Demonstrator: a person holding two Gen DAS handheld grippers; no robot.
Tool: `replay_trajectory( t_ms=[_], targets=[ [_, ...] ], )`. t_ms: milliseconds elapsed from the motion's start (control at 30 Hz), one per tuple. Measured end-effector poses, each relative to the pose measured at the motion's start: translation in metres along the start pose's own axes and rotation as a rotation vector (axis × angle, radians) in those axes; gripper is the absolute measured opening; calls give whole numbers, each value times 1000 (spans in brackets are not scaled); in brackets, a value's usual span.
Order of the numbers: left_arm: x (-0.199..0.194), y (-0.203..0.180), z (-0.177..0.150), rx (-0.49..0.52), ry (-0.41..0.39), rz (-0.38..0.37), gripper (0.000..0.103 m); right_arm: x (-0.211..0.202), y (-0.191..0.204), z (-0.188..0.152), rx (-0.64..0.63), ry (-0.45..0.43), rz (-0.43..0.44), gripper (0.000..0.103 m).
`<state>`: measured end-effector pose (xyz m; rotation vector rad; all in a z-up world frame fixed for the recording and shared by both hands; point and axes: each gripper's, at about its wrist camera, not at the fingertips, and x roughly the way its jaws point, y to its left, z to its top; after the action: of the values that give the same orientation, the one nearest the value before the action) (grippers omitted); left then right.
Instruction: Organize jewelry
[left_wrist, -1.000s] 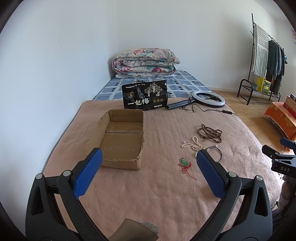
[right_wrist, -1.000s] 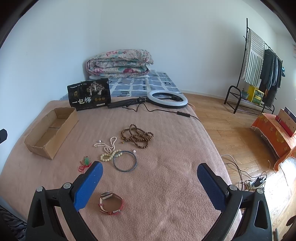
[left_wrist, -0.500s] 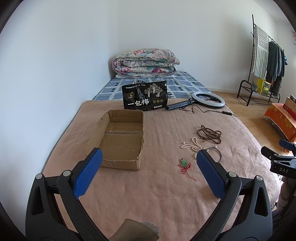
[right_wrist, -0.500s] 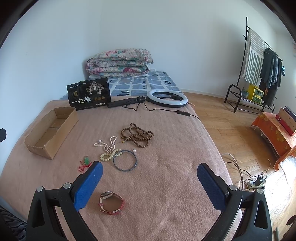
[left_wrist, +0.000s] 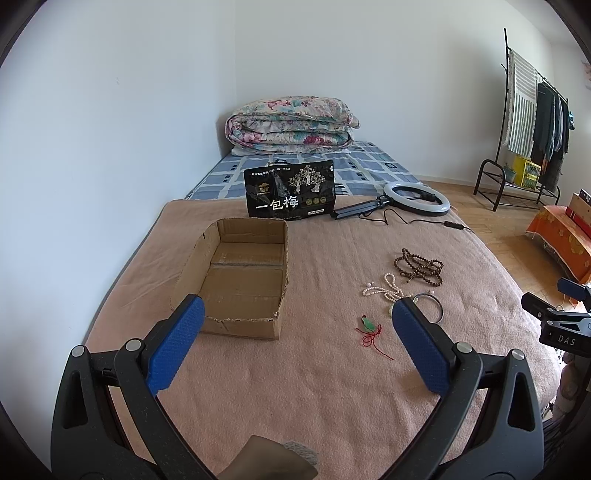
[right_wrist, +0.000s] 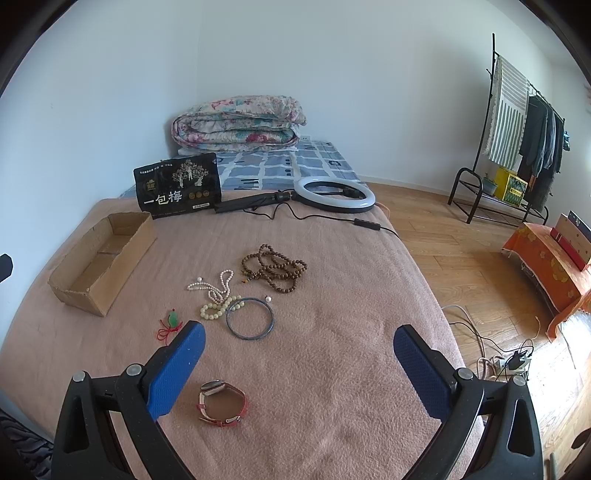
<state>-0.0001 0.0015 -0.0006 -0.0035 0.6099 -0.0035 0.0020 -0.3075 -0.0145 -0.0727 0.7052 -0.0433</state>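
Note:
An open cardboard box (left_wrist: 243, 273) (right_wrist: 103, 258) lies on the pink blanket at the left. Jewelry lies to its right: brown wooden beads (right_wrist: 275, 267) (left_wrist: 419, 266), a pearl necklace (right_wrist: 214, 291) (left_wrist: 386, 288), a dark bangle (right_wrist: 250, 317) (left_wrist: 436, 304), a green pendant on red cord (right_wrist: 171, 319) (left_wrist: 369, 326), and a red-strapped watch (right_wrist: 221, 404). My left gripper (left_wrist: 297, 341) is open and empty, above the blanket in front of the box. My right gripper (right_wrist: 299, 367) is open and empty, just above the watch.
A black snack bag (left_wrist: 290, 194) stands behind the box. A ring light with tripod and cable (right_wrist: 332, 194) lies at the blanket's far edge. A folded quilt (left_wrist: 291, 125) lies on the bed. A clothes rack (right_wrist: 517, 122) and floor cables (right_wrist: 509, 360) are at the right.
Both views have shifted only very slightly. No jewelry has moved and both grippers have stayed open.

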Motion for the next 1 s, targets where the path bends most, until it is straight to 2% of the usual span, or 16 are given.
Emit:
replay_trajectory(
  t_ms=[667, 800, 1000],
  targets=[
    [0, 0, 0, 5, 3, -4, 103, 2, -1, -2, -4, 14, -4, 103],
    [0, 0, 10, 22, 24, -23, 103, 3, -2, -1, -10, 19, -5, 103],
    [13, -15, -6, 34, 68, -44, 103, 4, -4, 0, -24, 14, -12, 103]
  ],
)
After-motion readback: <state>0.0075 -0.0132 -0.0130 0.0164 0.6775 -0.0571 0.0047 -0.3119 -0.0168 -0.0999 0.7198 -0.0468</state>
